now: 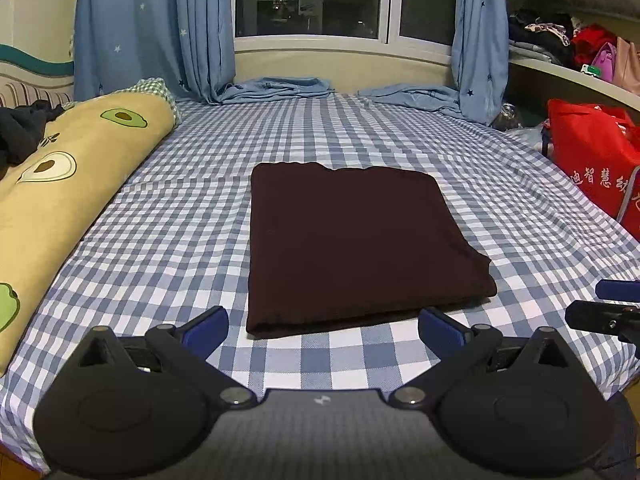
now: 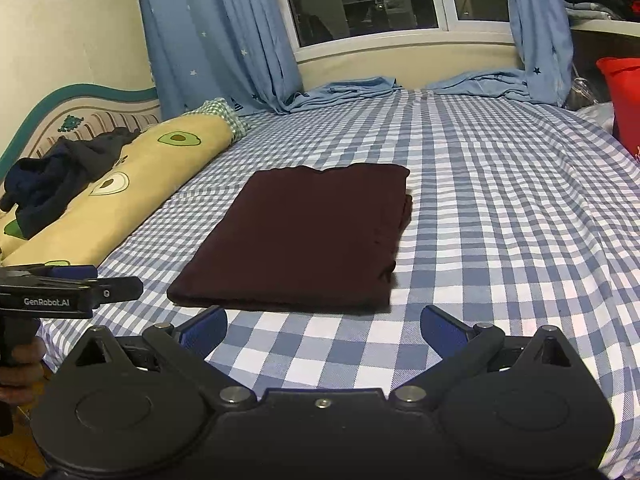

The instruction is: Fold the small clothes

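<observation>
Cloth [image 1: 352, 248], dark brown and folded into a flat rectangle, lies in the middle of the bed [image 1: 192, 216], which has a blue and white checked sheet. Its near edge sits just past the tips of both tools, not touching them. The left gripper [image 1: 324, 326] has its jaws spread wide with nothing between them, and the right gripper [image 2: 324, 326] is the same, wide apart and holding nothing. In the right wrist view the cloth's right side shows stacked layers with a small loose bit at the near corner. The far edge is a little wavy. On the left, a long yellow pillow [image 1: 68, 184] with avocado pictures lies along the bed's edge, apart from the cloth, with a strip of bare sheet between them. A dark bundle of clothes [image 2: 60, 176] rests on the pillow's far end. On the right there is a wide stretch of bare sheet, then a red bag [image 1: 596, 160] near the bed's edge. At the far end, blue curtains [image 1: 160, 28] hang down and pile onto the bed below the window [image 1: 312, 0].
</observation>
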Available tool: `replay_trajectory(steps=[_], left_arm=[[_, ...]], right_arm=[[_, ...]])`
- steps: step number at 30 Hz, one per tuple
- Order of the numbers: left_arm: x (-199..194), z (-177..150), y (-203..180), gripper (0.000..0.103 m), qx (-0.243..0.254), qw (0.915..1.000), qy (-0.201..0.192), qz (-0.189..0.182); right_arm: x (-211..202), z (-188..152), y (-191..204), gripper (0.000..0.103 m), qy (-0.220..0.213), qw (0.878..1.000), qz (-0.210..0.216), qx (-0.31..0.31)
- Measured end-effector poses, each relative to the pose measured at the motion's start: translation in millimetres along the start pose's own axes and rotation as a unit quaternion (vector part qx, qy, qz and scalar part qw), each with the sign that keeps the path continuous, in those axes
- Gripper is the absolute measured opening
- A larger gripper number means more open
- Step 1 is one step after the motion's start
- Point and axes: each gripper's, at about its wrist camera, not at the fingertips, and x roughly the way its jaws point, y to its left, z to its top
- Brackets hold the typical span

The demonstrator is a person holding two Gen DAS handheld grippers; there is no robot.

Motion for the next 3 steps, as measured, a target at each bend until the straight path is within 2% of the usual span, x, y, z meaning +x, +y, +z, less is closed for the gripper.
replay_trajectory(steps=[3], left_arm=[[1.2,1.2,0.1,0.103,-0.003,1.0000,0.004,0.002]], right_arm=[[-0.1,-0.8,-0.6,0.103,0.001,1.000,-0.001,0.001]])
